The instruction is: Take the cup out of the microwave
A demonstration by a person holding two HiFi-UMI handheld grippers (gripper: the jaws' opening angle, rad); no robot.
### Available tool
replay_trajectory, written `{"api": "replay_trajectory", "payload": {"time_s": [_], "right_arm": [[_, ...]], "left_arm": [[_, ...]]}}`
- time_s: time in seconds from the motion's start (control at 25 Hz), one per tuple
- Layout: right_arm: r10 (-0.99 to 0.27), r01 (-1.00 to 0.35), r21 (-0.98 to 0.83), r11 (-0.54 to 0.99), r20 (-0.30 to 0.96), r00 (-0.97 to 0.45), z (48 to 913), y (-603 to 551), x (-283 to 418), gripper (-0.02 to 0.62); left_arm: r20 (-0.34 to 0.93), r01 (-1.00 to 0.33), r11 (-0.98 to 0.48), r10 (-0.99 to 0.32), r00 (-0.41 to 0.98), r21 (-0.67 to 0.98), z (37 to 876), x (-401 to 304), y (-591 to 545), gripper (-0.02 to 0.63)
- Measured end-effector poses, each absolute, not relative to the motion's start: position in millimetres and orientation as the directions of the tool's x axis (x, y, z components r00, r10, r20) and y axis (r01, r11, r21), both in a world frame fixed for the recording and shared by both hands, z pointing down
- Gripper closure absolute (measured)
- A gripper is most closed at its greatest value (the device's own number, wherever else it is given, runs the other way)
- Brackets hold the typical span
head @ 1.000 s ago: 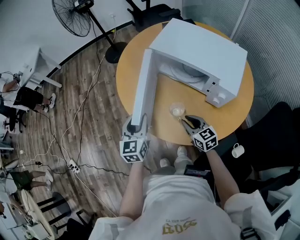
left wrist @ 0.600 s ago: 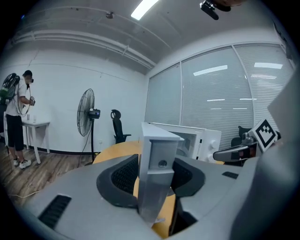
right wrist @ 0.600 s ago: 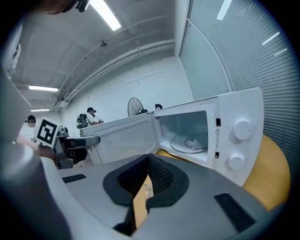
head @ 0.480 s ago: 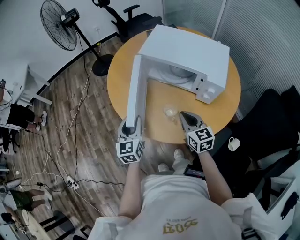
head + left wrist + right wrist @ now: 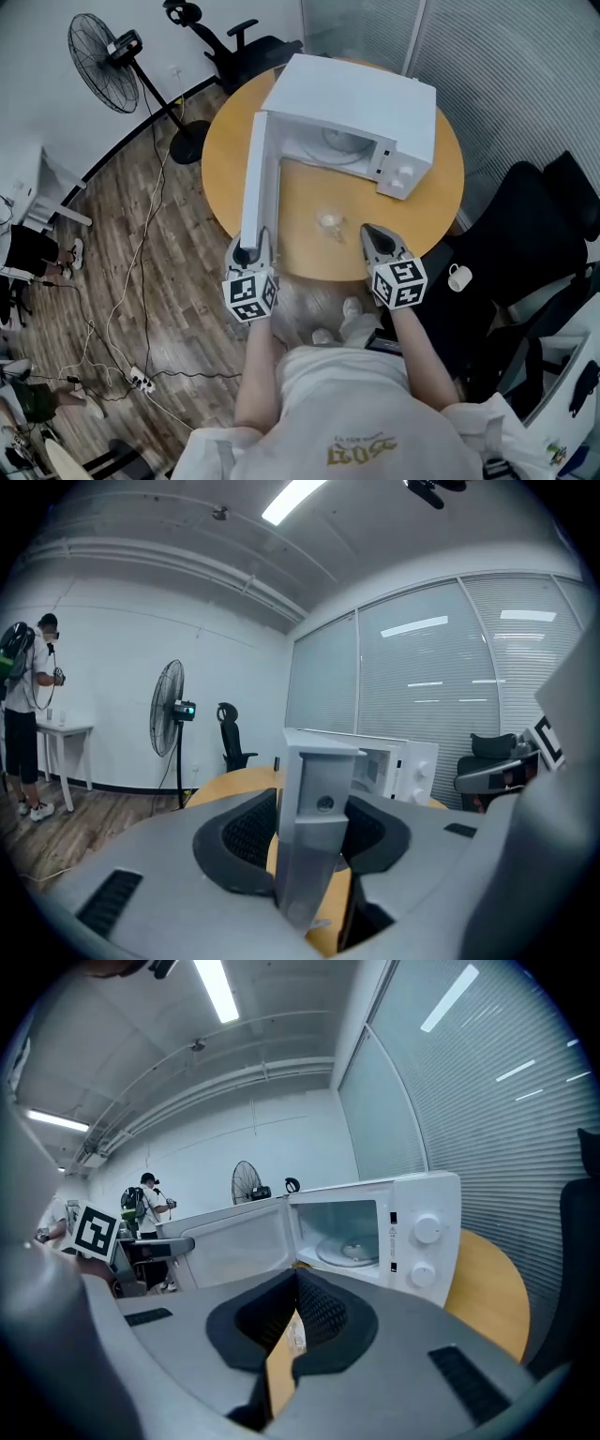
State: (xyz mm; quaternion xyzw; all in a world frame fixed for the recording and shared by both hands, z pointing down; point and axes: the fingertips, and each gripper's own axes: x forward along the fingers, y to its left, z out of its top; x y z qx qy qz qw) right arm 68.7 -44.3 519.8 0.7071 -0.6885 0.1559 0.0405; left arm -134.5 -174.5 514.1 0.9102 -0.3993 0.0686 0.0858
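From my head view, the white microwave stands on the round wooden surface with its door swung wide toward me. My left claw pinches the door's free edge. My right claw hangs over the near rim of the surface. The clear cup stands on the bare wood in front of the open oven, just beside my right claw's tips and apart from them. A white mug sits off the surface to my right, by a black chair; I cannot tell what it rests on. In my left claw's view, both pads press on the grey end of the door. The microwave body shows behind it, and a standing fan and a person are over by the far wall. In my right claw's view, the jaws are pressed together with nothing gripped. Beyond them the oven cavity gapes open, only its glass turntable inside.
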Motion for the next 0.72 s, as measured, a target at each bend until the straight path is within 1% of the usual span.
{"api": "replay_trajectory", "payload": {"time_s": [0.24, 0.72], "right_arm": [[-0.945, -0.988, -0.149, -0.047, 0.328, -0.005, 528.9, -41.1, 65.2, 0.583], [-0.941, -0.989, -0.145, -0.032, 0.339, -0.019, 533.0, -40.7, 62.9, 0.583]], "left_arm": [[0.199, -0.739, -0.667, -0.714, 0.671, 0.096, 515.5, -134.1, -173.7, 0.425], [0.191, -0.744, -0.662, -0.722, 0.665, 0.085, 514.7, -132.7, -172.7, 0.426]]}}
